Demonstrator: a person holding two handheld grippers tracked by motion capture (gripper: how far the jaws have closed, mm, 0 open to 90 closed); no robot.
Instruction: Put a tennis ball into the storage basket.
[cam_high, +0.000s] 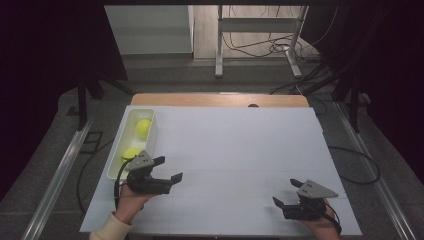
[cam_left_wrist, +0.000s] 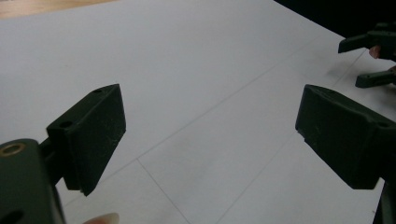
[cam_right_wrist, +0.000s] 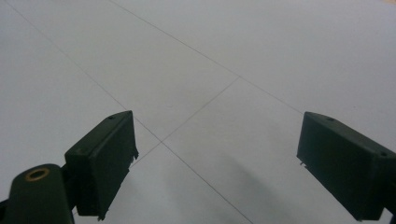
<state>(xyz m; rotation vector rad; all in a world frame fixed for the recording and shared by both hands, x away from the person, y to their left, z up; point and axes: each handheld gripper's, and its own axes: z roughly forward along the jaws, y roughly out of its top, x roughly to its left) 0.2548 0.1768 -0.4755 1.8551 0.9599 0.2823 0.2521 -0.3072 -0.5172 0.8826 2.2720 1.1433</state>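
Observation:
Two yellow-green balls, one at the far end (cam_high: 143, 127) and one at the near end (cam_high: 131, 153), lie in a white oblong tray (cam_high: 150, 134) at the table's left. My left gripper (cam_high: 168, 169) hovers just right of the tray's near end, open and empty, its jaws pointing right across the white table sheet (cam_high: 240, 150). In the left gripper view its jaws (cam_left_wrist: 210, 135) stand wide apart over bare sheet. My right gripper (cam_high: 287, 192) is at the front right, open and empty, jaws pointing left. Its own view shows the gripper (cam_right_wrist: 215, 163) spread over the sheet.
The white sheet is marked with thin grid lines (cam_right_wrist: 201, 109). The other gripper (cam_left_wrist: 369, 60) appears at the far right of the left gripper view. A wooden table edge (cam_high: 220, 99) runs along the back; metal rails (cam_high: 60, 170) flank the table.

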